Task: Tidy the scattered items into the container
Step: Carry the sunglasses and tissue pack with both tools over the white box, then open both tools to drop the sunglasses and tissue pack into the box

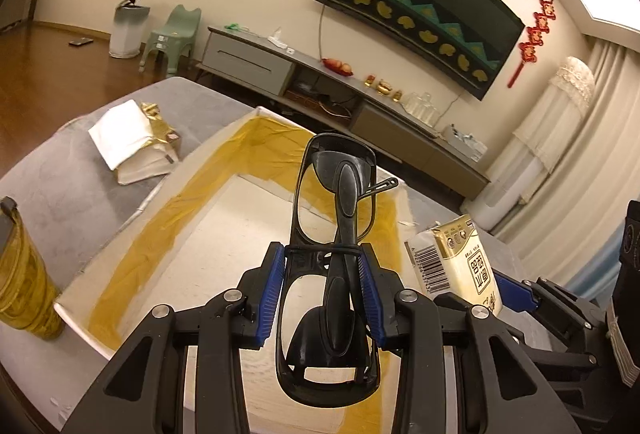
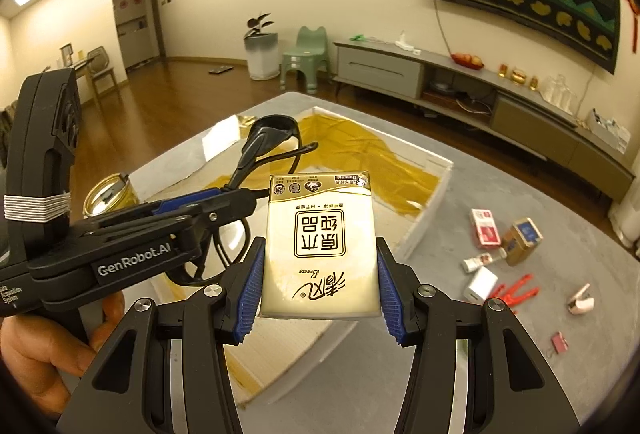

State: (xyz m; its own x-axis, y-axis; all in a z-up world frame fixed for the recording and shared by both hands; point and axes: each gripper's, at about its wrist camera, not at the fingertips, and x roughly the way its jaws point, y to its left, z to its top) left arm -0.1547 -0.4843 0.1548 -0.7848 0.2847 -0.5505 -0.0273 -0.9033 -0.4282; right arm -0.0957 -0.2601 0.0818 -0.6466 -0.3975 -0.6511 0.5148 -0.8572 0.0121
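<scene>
Both claws loaded: left gripper (image 1: 323,288) clamped on folded sunglasses (image 1: 336,218) above box (image 1: 168,218); right gripper (image 2: 320,294) pinches tissue pack (image 2: 320,246).

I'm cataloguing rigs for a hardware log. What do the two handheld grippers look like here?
Both the left gripper and right gripper are black linkage frames with silver pivot bolts and ribbed blue finger pads. In the right wrist view, the left gripper's body carries white "GenRobot.AI" lettering, and a band of white cord is wrapped around its upright. No sleeve is visible.
</scene>
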